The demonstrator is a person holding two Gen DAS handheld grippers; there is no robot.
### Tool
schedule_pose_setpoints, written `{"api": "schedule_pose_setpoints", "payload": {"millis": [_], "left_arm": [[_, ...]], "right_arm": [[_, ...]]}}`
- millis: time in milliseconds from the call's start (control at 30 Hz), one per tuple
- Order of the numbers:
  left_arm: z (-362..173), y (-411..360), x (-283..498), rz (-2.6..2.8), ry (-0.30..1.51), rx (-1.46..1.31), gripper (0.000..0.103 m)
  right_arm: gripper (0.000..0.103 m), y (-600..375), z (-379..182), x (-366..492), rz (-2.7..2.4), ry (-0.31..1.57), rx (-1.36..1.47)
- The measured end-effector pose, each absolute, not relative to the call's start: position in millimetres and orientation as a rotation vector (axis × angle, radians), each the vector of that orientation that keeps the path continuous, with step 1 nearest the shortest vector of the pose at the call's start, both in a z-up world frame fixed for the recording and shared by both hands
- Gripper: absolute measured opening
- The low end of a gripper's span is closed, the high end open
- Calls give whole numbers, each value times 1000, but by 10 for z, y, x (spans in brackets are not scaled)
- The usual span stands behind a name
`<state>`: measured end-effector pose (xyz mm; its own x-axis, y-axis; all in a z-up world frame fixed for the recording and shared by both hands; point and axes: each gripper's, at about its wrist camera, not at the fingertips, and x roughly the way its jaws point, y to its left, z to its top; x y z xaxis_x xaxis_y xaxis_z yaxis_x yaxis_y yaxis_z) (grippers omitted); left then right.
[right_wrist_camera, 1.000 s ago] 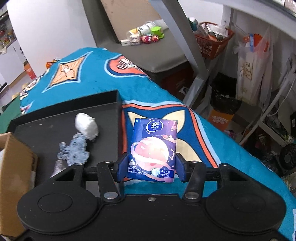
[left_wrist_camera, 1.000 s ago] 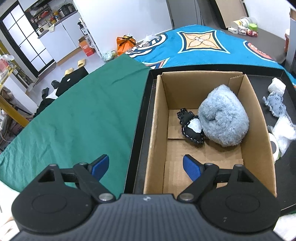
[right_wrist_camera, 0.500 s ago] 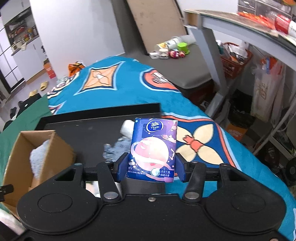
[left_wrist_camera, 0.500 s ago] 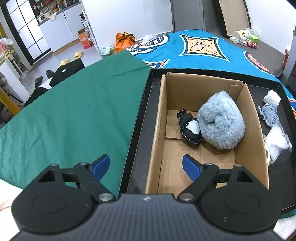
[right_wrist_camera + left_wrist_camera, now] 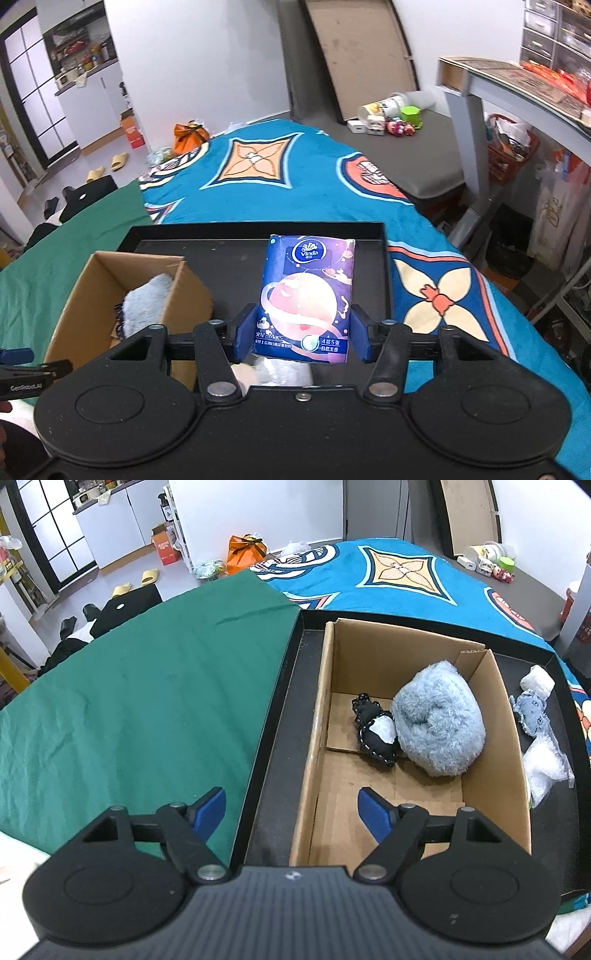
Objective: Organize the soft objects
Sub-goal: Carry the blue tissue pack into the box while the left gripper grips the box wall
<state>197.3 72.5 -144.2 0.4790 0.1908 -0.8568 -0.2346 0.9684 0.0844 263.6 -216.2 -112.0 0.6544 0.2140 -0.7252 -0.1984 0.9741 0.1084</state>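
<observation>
The right tool (image 5: 301, 334) is clamped on a blue pack of Vinda tissues (image 5: 308, 297), its blue pads pressing the pack's lower sides, the pack held upright above the black tray (image 5: 207, 230). In that view the cardboard box (image 5: 85, 291) stands on the tray at about 9 o'clock from the pack. The left tool (image 5: 291, 810) has nothing between its pads; its jaws stand apart and are closing, straddling the box's near left wall. Inside the box a fluffy light-blue plush (image 5: 437, 722) lies against the right wall, with a small black-and-white soft toy (image 5: 375, 729) touching it at 9 o'clock. At 3 o'clock of the box, on the tray, lie a white roll (image 5: 537, 679), a pale-blue fabric toy (image 5: 530, 710) and a clear plastic bag (image 5: 545, 766).
</observation>
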Motion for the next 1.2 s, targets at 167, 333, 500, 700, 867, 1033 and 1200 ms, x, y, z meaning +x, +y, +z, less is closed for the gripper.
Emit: {"api": "schedule_pose_setpoints", "payload": {"millis": [167,333,500,700,867,1033,1200], "left_arm": [[-1460,769,1975,247,1044,-77,71],[-1491,805,1971,230,1059,-102,56],[-1521,854,1969,211,1067,-134,46],[-1563,871,1984,173,1079,-153,31],[-1608,921,1999,143,1089,-189,15],[-1614,986,1980,139,1079,-232,12],[-1620,1005,1977,129,1075,-239,12]], "right_arm": [[51,-1994,-1082,2585,257,826,0],[51,-1797,-1044,2549,315,832,-13],[51,-1554,-1021,2521,360,837,-34],[51,-1260,-987,2473,408,840,-66],[52,-1022,-999,2443,441,851,-91],[52,-796,-995,2393,486,863,-113],[52,-625,-972,2400,517,866,-102]]}}
